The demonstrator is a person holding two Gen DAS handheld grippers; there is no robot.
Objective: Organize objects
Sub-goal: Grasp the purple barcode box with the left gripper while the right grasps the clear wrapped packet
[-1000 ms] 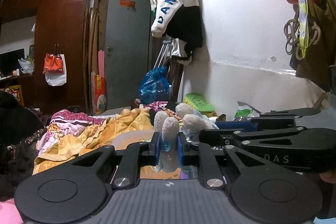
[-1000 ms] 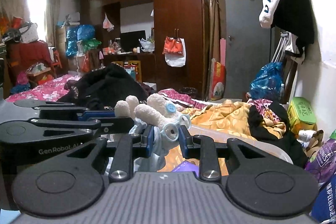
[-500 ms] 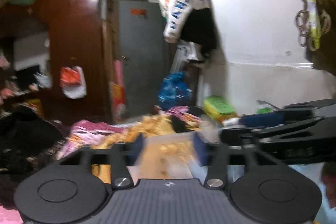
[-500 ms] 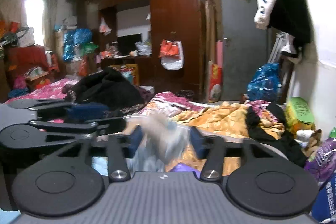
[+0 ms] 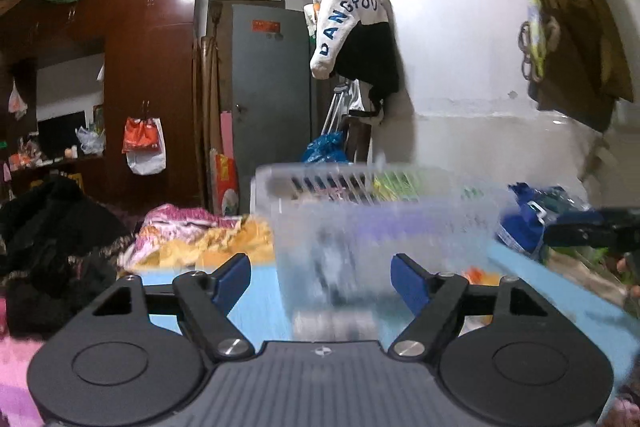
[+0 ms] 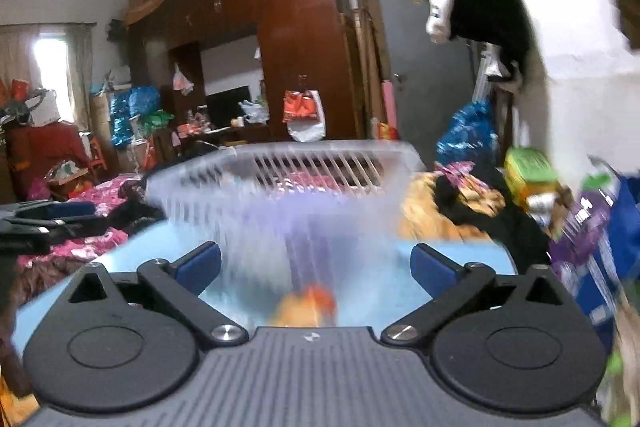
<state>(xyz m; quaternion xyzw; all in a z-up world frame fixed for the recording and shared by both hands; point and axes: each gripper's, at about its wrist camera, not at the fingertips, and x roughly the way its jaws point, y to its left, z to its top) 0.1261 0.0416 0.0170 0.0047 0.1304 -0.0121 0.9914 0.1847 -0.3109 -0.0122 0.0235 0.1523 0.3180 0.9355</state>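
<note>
The left gripper (image 5: 320,277) has its 2 blue-padded jaws spread wide, and they have just been opening; nothing is pressed between them. Straight ahead of that gap stands a clear plastic basket (image 5: 376,203) with a slatted wall, blurred by motion. It sits beyond the jaw tips, its near wall filling the space between them in the view, but the pads do not touch it. Something pale and grey shows through the near wall; the blur hides what it is.

The right gripper (image 6: 316,265) also has its jaws standing wide, having just been opening, with no object clamped. The same basket (image 6: 280,183) lies ahead of its jaws, centred between the 2 pads and apart from them. A blurred orange thing (image 6: 308,305) sits low between the jaws, close to the gripper body.

The basket stands upright, open side up, on a light blue surface (image 5: 256,291). Its long axis runs across both views, left to right, with a slatted long wall at the far side. Behind it lies rumpled bedding (image 5: 192,231).
</note>
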